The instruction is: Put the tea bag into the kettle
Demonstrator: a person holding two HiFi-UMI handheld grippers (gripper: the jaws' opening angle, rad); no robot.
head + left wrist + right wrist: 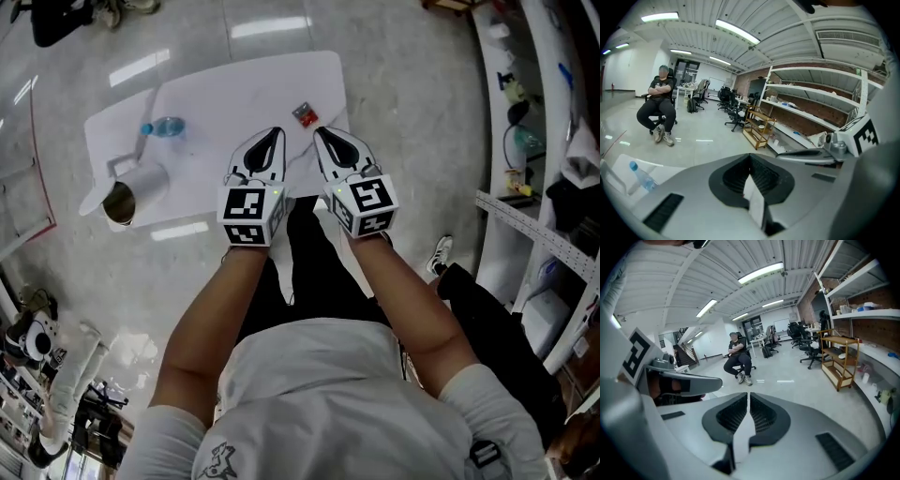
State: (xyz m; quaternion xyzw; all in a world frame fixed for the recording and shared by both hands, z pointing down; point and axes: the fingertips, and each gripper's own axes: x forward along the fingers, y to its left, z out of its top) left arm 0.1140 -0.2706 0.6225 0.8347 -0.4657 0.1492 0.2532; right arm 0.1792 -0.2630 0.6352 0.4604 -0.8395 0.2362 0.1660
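A small red tea bag [304,114] lies on the white table [234,84], toward its right side. A white kettle [141,183] stands at the table's near left corner, its open mouth [119,202] dark inside. Both grippers hang side by side over the table's near edge. My left gripper [274,134] is shut with nothing in it, its tip left of and nearer than the tea bag. My right gripper [322,134] is shut and empty too, its tip just short of the tea bag. In the gripper views the pads [749,161] [747,401] meet on nothing.
A clear water bottle [164,127] [642,176] with a blue cap lies on the table behind the kettle. Shelving [553,187] lines the right side. A person sits on a chair [661,110] [737,359] across the floor, near a wooden trolley [759,129] [839,362].
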